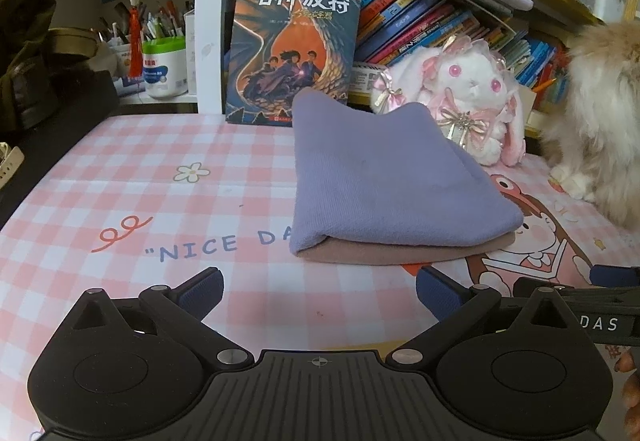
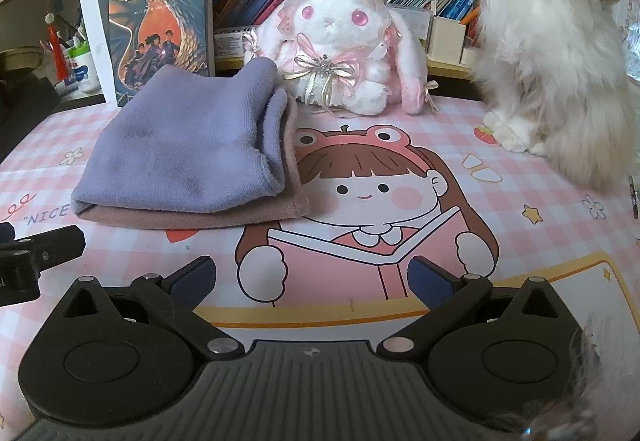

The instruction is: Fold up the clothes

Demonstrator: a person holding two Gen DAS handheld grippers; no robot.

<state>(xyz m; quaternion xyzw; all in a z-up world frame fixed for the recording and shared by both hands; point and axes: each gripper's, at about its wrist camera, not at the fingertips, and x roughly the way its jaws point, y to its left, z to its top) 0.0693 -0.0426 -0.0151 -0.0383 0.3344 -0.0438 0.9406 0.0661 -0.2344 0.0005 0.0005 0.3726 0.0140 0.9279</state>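
A folded purple cloth (image 1: 384,177) lies on top of a folded dusty-pink cloth (image 1: 372,251) on the pink checked desk mat (image 1: 160,177). The stack also shows in the right wrist view, purple cloth (image 2: 184,153) over pink cloth (image 2: 208,215). My left gripper (image 1: 318,295) is open and empty, just in front of the stack. My right gripper (image 2: 312,283) is open and empty, to the right of the stack over the cartoon girl print. The right gripper's tip (image 1: 612,275) shows at the right edge of the left wrist view.
A Harry Potter book (image 1: 292,41) stands behind the stack. A white and pink plush rabbit (image 2: 344,53) sits to its right. A fluffy cat (image 2: 560,53) sits at the far right on the mat. Shelves of books (image 1: 432,21) and a pen pot (image 1: 164,61) line the back.
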